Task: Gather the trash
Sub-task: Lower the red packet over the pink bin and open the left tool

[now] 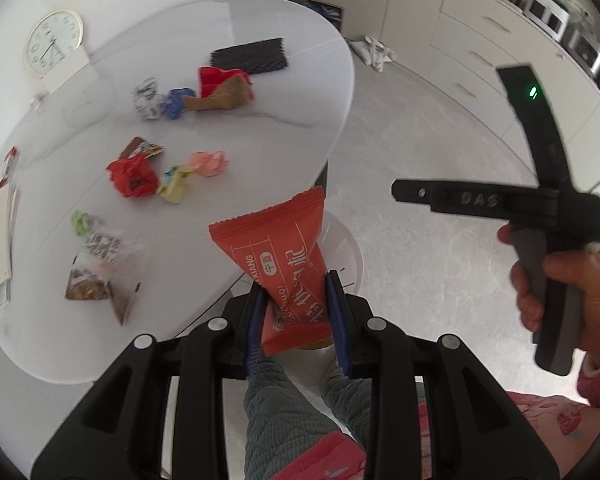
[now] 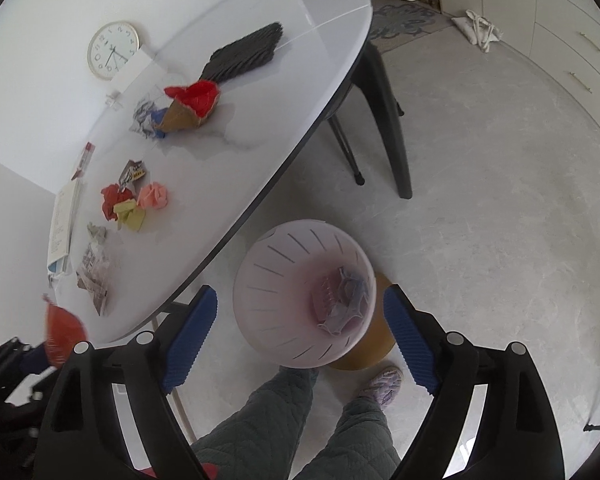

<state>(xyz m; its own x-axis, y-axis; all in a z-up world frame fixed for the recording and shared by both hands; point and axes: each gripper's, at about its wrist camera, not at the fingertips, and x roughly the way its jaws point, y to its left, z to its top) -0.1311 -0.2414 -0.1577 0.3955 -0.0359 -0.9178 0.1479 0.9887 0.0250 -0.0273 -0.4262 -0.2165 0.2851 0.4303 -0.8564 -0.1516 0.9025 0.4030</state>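
Orange-red foil snack packet (image 1: pixel 284 264) clamped upright in left gripper (image 1: pixel 296 320); translucent pink slotted bin (image 2: pixel 304 296) sits below, between right gripper's (image 2: pixel 300 340) spread, empty jaws.

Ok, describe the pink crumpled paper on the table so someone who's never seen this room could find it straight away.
Start at the white oval table and find the cluster of scraps near its middle, on the side away from the wall clock. The pink paper ball sits at that cluster's edge-facing end, beside a yellow wrapper and a red wad. It is the only pale pink piece.
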